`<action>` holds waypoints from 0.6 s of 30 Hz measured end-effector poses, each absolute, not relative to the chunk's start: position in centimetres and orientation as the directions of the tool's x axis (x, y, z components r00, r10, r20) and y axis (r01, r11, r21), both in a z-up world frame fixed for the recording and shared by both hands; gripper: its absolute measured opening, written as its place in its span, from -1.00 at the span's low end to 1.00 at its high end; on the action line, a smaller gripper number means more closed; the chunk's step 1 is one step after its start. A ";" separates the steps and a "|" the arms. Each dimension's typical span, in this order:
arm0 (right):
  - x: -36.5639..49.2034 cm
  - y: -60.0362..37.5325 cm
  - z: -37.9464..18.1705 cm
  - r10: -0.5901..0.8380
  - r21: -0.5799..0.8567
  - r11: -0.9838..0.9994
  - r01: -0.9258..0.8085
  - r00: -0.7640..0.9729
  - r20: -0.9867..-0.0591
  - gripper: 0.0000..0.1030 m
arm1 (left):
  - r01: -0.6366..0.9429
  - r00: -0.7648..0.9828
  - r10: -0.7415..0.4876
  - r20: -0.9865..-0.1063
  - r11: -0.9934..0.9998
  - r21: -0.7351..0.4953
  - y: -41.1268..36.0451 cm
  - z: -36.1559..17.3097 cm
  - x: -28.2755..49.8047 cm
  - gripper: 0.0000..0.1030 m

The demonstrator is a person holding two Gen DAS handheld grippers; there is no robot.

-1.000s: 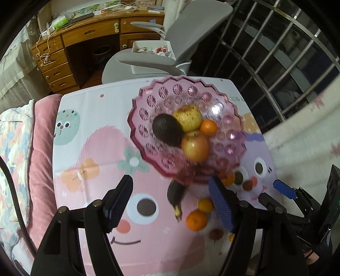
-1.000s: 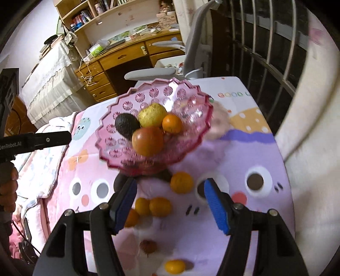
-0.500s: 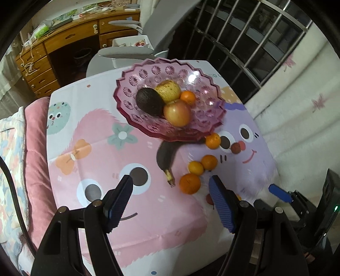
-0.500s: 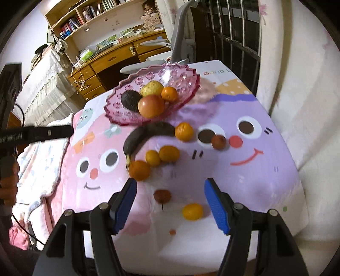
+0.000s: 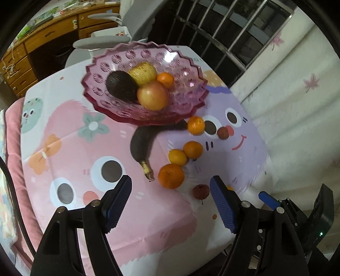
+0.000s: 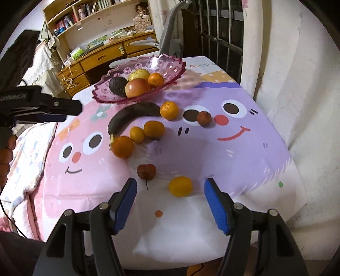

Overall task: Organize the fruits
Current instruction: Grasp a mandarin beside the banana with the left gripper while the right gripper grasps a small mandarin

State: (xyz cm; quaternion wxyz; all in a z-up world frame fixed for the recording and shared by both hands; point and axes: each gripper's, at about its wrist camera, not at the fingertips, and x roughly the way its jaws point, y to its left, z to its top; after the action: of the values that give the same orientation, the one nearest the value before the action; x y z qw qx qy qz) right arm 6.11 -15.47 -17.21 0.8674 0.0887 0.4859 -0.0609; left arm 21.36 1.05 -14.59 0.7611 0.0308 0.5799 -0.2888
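Fruit lies loose in front of the pink bowl (image 6: pixel 140 83); both claws, left (image 5: pixel 170 203) and right (image 6: pixel 169 203), gape empty. Next, the right likely closes on the near yellow orange (image 6: pixel 180 186).

A bedroom corner under indoor light: a wooden desk (image 6: pixel 110 53) with drawers and a bookshelf (image 6: pixel 95 12) at eleven o'clock, a grey office chair (image 5: pixel 102 40) at twelve, a barred window (image 5: pixel 233 27) dark at one, and pale blossom-print wallpaper (image 5: pixel 297 70) at three.
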 end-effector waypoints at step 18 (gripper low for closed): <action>7.4 -14.9 -21.2 -0.080 -0.047 0.995 0.084 0.457 -0.886 0.20 | 0.439 0.081 -0.350 -0.933 0.853 -0.282 -2.3 -21.8 21.7 0.45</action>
State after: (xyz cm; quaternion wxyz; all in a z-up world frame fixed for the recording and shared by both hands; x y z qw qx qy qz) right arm 7.42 -14.89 -21.23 0.8534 0.0016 0.5190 -0.0481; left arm 21.73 -2.33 -21.83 0.7343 0.0357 0.6224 -0.2685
